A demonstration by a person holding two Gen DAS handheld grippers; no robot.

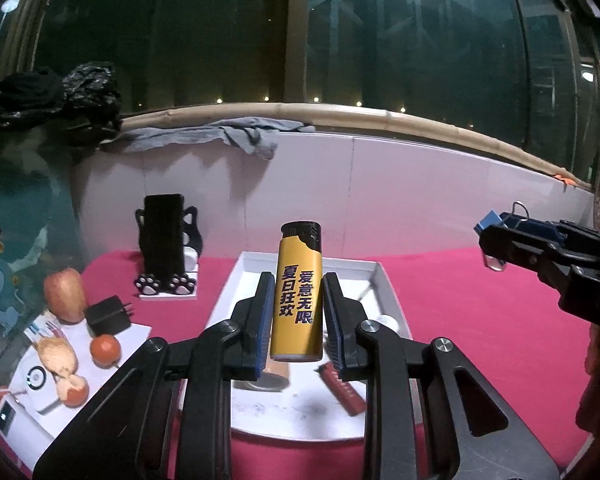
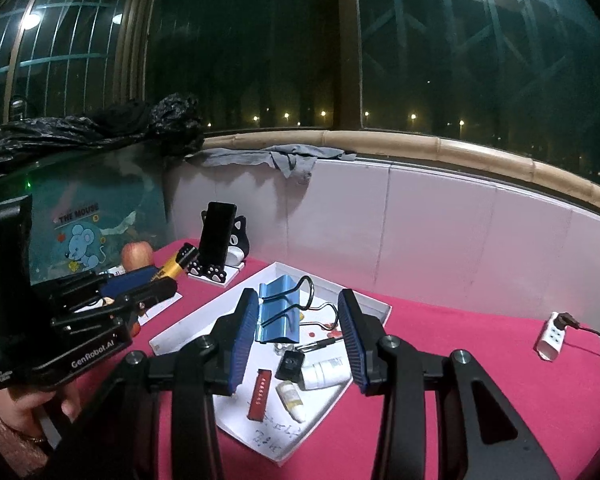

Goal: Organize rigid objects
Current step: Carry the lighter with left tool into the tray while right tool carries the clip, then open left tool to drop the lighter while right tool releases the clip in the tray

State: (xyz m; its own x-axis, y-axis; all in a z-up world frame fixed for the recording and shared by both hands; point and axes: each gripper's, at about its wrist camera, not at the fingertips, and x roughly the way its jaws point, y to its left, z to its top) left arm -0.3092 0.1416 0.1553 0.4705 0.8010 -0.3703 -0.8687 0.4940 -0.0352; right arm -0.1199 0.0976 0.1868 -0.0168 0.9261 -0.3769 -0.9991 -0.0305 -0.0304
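Note:
My left gripper (image 1: 296, 312) is shut on a yellow lighter (image 1: 298, 292) with a black top, holding it upright above the white tray (image 1: 388, 284). In the right wrist view the lighter (image 2: 176, 266) sticks out of the left gripper at the left. My right gripper (image 2: 298, 324) has wide jaws; a blue binder clip (image 2: 280, 308) rests against its left pad, over the tray (image 2: 374, 312). I cannot tell whether it is clamped. The left wrist view shows that clip (image 1: 496, 220) at the right gripper's tip.
The tray holds a red bar (image 2: 259, 394), small white bottles (image 2: 324, 372), a black clip (image 2: 291, 362) and a second binder clip. A phone on a cat stand (image 1: 168, 248), an apple (image 1: 64, 294), a black charger (image 1: 108, 314) and oranges lie left. A white power strip (image 2: 552, 336) lies right on the red cloth.

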